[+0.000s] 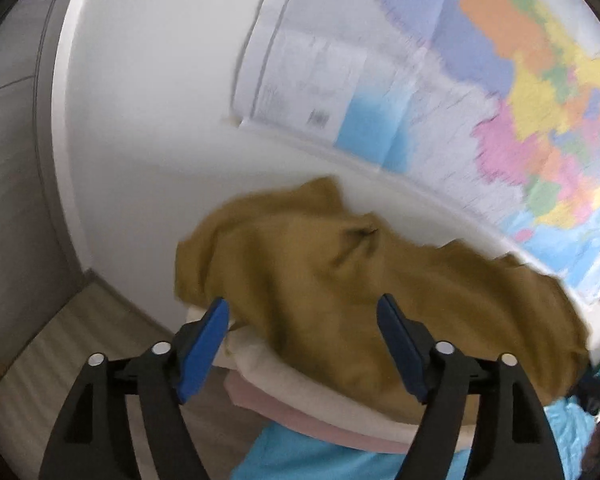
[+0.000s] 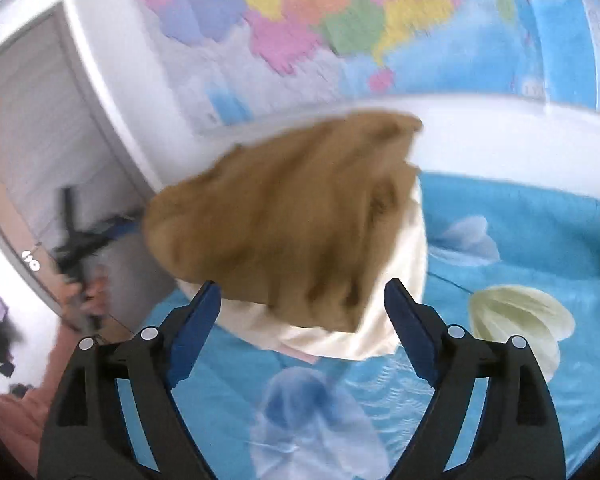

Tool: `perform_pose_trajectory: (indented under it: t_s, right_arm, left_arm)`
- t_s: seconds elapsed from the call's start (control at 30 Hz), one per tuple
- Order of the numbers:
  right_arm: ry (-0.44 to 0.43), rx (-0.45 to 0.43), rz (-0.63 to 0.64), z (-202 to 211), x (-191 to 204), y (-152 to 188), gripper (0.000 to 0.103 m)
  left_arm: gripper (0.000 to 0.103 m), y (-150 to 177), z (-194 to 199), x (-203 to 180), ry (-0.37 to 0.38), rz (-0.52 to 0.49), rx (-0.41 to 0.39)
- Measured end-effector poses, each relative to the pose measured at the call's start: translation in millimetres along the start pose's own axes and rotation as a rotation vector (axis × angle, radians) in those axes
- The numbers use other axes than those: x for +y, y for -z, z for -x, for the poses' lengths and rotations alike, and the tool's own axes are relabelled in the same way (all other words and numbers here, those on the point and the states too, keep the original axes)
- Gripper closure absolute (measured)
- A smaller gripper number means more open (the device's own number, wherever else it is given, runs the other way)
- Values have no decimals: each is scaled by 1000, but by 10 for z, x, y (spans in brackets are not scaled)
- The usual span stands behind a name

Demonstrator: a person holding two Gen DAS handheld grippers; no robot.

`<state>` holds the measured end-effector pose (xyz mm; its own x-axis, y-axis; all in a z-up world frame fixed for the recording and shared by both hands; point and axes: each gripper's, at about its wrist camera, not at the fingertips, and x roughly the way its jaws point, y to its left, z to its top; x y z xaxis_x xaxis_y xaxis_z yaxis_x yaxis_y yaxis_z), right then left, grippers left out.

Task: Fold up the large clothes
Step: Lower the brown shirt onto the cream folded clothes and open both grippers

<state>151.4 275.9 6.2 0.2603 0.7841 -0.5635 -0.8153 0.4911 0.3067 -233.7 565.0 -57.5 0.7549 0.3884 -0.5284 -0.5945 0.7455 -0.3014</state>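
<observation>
A mustard-brown garment [image 1: 340,276] lies crumpled on top of a stack of folded clothes, a cream one [image 1: 308,376] and a pink one [image 1: 300,416] under it. The stack sits on a blue bedspread [image 1: 300,460]. My left gripper [image 1: 302,344] is open and empty just in front of the stack. In the right wrist view the brown garment [image 2: 284,220] covers the cream garment [image 2: 380,320]. My right gripper [image 2: 302,324] is open and empty, close before the stack. The left gripper [image 2: 80,248] shows blurred at the left.
A coloured wall map [image 1: 500,100] hangs on the white wall behind the bed. A grey door [image 2: 32,128] and wood floor [image 1: 40,344] lie to the left. The bedspread [image 2: 520,240] with flower prints stretches to the right.
</observation>
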Motion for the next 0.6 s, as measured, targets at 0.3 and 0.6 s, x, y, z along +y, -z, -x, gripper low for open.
perform_pose_trajectory:
  t_s: [0.3,0.6]
  right_arm:
    - [35,-78,134,138,18,-353,102]
    - [63,129,62,-446,-233,-86,90]
  left_arm:
    - [30,203,-685,-525,36,-90,174]
    - [32,218,-804,-588,-67,-108,173]
